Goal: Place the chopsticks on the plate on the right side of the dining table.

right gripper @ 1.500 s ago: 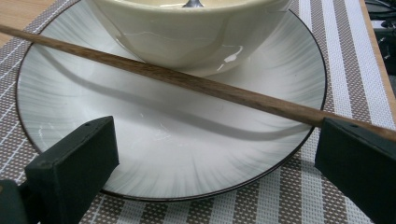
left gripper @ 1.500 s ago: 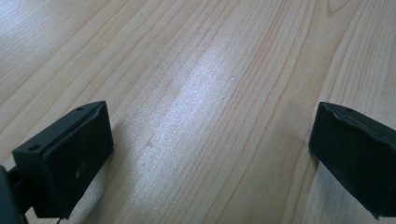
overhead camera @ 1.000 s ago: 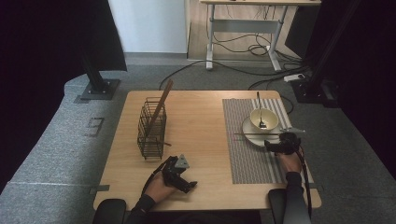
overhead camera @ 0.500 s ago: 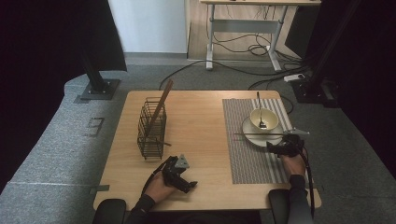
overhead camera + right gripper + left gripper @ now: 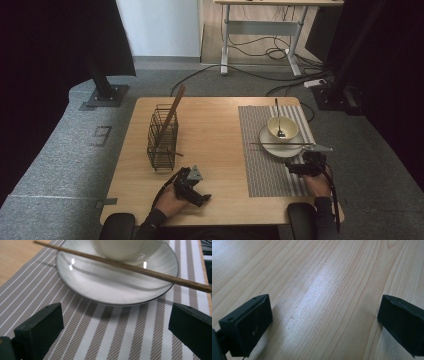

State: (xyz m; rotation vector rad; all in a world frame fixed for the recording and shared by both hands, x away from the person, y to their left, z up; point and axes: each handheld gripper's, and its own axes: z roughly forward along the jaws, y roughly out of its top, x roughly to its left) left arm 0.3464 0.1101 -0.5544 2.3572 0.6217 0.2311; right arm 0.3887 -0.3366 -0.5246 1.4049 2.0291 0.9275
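Wooden chopstick [image 5: 130, 266] lies across the plate [image 5: 82, 287] rim, on the striped mat [image 5: 265, 170]. Right gripper [image 5: 117, 332] sits just short of it, jaws spread, empty. Left gripper [image 5: 192, 187] rests spread on the bare table [image 5: 324, 290]. Step looks like approach; next: move forward, straddle the stick, pinch.

Wire basket [image 5: 162, 137] on wooden table [image 5: 215, 130]

Wire basket [image 5: 162, 137] on the surface [image 5: 215, 130], left half, stick [image 5: 172, 115] leaning inside. Placemat [image 5: 272, 155] at right, plate [image 5: 267, 142] on it, bowl [image 5: 281, 128] on the plate, chopstick [image 5: 280, 144] across the plate's near rim. Right tool [image 5: 295, 167] just before the plate, left tool [image 5: 197, 192] before the basket, near edge.
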